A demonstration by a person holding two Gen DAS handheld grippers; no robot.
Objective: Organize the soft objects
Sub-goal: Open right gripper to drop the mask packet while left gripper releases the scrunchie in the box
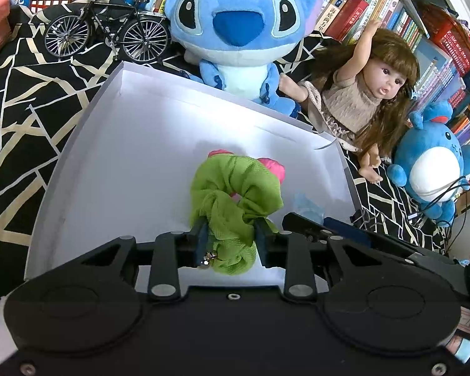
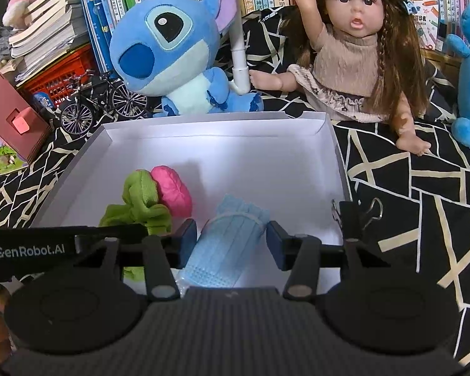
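A shallow white box (image 1: 122, 75) (image 2: 203, 122) lies on the patterned cloth. In the left wrist view my left gripper (image 1: 230, 230) is shut on a green scrunchie (image 1: 235, 188), whose loop droops onto the box floor. A pink soft piece (image 1: 274, 167) (image 2: 172, 191) rests behind it, touching the green scrunchie (image 2: 141, 200). In the right wrist view my right gripper (image 2: 230, 235) stands open around a folded light blue face mask (image 2: 235, 216) lying on the box floor, with a slim gap at each pad. The mask (image 1: 307, 206) peeks out at the box's right side.
Behind the box sit a blue Stitch plush (image 1: 235, 31) (image 2: 172, 53), a long-haired doll (image 1: 360, 94) (image 2: 344, 47) and a round blue plush (image 1: 435, 166). A model bicycle (image 1: 106, 31) stands back left. A binder clip (image 2: 357, 216) grips the box's right wall. Bookshelves line the back.
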